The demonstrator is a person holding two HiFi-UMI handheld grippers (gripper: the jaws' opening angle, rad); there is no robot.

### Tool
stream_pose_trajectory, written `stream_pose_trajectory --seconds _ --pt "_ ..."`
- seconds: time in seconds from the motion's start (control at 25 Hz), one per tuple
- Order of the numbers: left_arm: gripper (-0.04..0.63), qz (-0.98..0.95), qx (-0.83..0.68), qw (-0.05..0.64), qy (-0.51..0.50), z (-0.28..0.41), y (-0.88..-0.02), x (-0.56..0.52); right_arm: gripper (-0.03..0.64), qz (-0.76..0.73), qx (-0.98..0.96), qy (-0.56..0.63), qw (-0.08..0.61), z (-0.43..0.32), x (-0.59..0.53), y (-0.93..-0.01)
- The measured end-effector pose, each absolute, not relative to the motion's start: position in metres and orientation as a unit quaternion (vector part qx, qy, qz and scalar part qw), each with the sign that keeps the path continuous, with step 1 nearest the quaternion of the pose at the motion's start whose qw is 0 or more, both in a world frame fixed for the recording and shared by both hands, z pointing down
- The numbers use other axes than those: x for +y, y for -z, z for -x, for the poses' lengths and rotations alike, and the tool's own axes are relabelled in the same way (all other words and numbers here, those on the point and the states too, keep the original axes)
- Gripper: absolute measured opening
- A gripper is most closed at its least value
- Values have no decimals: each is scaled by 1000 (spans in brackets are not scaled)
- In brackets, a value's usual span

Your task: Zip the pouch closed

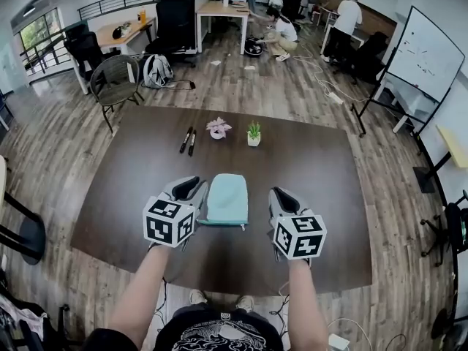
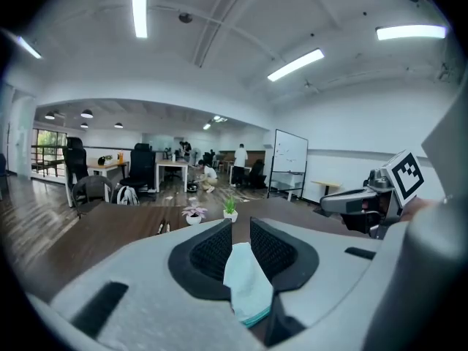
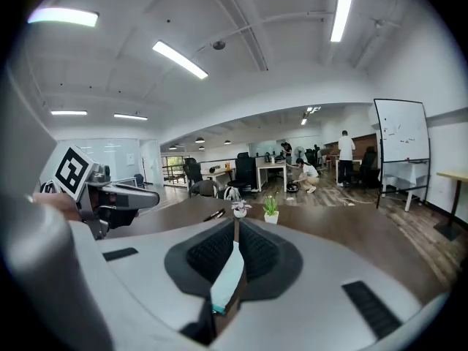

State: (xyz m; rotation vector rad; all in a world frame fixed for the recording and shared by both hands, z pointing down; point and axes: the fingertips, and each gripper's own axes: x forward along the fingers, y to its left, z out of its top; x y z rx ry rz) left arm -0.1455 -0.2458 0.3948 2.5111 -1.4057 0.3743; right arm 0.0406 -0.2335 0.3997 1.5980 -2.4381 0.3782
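Your pouch (image 1: 227, 198): soft matt cloth. Left gripper (image 2: 240, 234) and right gripper (image 3: 235, 234): smooth matt grey plastic shells; pads (image 2: 212, 253) black, rough-textured. Table (image 1: 314, 167): dark wood grain, low sheen. Floor (image 1: 58, 145): wood planks, slightly glossier.

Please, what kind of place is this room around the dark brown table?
Probably an open-plan office: work desks with black office chairs, a whiteboard on a stand, and people busy at the far end.
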Motion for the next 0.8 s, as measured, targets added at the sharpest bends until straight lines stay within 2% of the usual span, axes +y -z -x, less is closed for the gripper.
stream_pose_trajectory --seconds 0.36,0.8 --pt "48 -859 -487 83 -134 144 -378 -239 0 -548 -827 -96 81 -42 -228 -367" --pt "18 -855 -495 79 -130 151 -369 -233 -2 -551 -828 -73 76 -41 -222 -356"
